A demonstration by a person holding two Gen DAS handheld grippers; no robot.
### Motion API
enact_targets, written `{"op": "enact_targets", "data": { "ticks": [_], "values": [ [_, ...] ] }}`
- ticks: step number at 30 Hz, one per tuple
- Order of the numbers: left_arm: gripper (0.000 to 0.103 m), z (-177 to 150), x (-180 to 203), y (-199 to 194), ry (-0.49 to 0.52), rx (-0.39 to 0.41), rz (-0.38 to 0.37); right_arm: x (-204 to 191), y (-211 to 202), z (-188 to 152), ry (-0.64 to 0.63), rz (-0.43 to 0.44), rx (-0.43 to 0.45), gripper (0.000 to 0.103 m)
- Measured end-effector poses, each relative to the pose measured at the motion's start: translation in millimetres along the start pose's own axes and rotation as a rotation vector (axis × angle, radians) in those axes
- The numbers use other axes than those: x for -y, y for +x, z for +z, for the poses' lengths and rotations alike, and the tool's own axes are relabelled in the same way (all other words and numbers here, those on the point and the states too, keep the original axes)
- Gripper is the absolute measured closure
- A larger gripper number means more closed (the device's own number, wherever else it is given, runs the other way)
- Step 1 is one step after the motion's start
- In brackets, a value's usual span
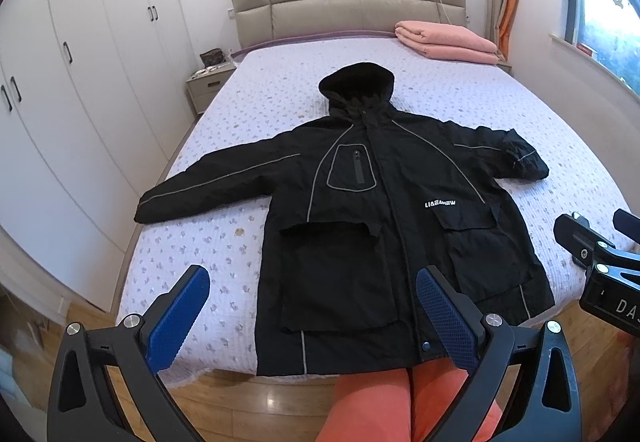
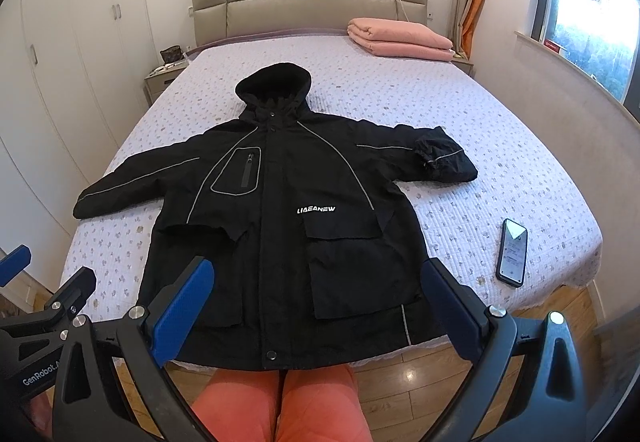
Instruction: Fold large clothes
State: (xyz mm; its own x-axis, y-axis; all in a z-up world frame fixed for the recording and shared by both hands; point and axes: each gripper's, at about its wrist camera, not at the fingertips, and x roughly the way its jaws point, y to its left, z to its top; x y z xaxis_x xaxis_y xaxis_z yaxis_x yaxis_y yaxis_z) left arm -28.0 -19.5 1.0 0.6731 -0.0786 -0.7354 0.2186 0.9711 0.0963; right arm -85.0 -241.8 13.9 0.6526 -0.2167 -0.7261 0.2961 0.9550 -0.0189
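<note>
A black hooded jacket [image 1: 372,209] [image 2: 280,209] lies flat and front up on the bed, hood toward the headboard and hem at the foot edge. Its left sleeve is stretched out sideways; the right sleeve's cuff is folded back on itself. My left gripper [image 1: 312,316] hovers open above the hem, holding nothing. My right gripper [image 2: 320,306] is open too, over the lower front of the jacket, with nothing between its blue pads. Each gripper shows at the edge of the other's view.
The bed [image 1: 208,177] has a pale dotted quilt. A folded pink blanket [image 2: 400,39] lies near the headboard. A phone [image 2: 512,253] rests on the quilt right of the jacket. White wardrobes [image 1: 72,81] line the left. The person's orange-trousered legs [image 2: 276,402] stand at the foot.
</note>
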Motion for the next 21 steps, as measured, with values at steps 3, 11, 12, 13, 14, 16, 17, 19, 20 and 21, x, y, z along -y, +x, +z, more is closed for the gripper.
{"op": "enact_targets", "data": {
  "ticks": [3,11,12,13,14,16,17,19,20,21],
  "values": [
    [0.0,-1.3,0.0,1.7,-0.002,-0.005,-0.001,-0.8,1.7,-0.8,-0.001,0.0,-0.005,0.0],
    [0.0,-3.2,0.8,2.8,-0.002,-0.005,-0.003,-2.8,4.5,-0.5,-0.002,0.002,-0.014,0.0],
    [0.0,-3.3,1.0,2.8,-0.001,-0.005,-0.005,-2.6,4.5,-0.7,-0.002,0.001,-0.014,0.0],
    [0.0,-3.3,1.0,2.8,0.0,-0.005,-0.008,-2.5,4.4,-0.7,-0.001,0.0,-0.013,0.0],
    [0.0,-3.7,1.5,2.7,0.002,-0.006,-0.01,-2.5,4.5,-0.8,-0.002,0.0,-0.014,0.0],
    [0.0,-3.8,1.8,2.8,0.002,-0.006,-0.01,-2.1,4.5,-1.0,0.0,0.002,-0.016,0.0],
    [0.0,-3.8,1.7,2.7,0.003,-0.005,-0.01,-2.3,4.2,-1.4,0.001,0.001,-0.015,0.0],
    [0.0,-4.0,1.9,2.8,0.002,-0.006,-0.009,-2.4,4.1,-1.9,0.0,0.0,-0.015,0.0],
    [0.0,-4.2,2.0,2.9,0.002,-0.006,-0.011,-2.4,4.2,-1.7,0.001,0.0,-0.014,0.0],
    [0.0,-4.3,2.1,2.9,0.002,-0.007,-0.012,-2.5,4.3,-1.4,0.001,0.001,-0.015,0.0]
  ]
}}
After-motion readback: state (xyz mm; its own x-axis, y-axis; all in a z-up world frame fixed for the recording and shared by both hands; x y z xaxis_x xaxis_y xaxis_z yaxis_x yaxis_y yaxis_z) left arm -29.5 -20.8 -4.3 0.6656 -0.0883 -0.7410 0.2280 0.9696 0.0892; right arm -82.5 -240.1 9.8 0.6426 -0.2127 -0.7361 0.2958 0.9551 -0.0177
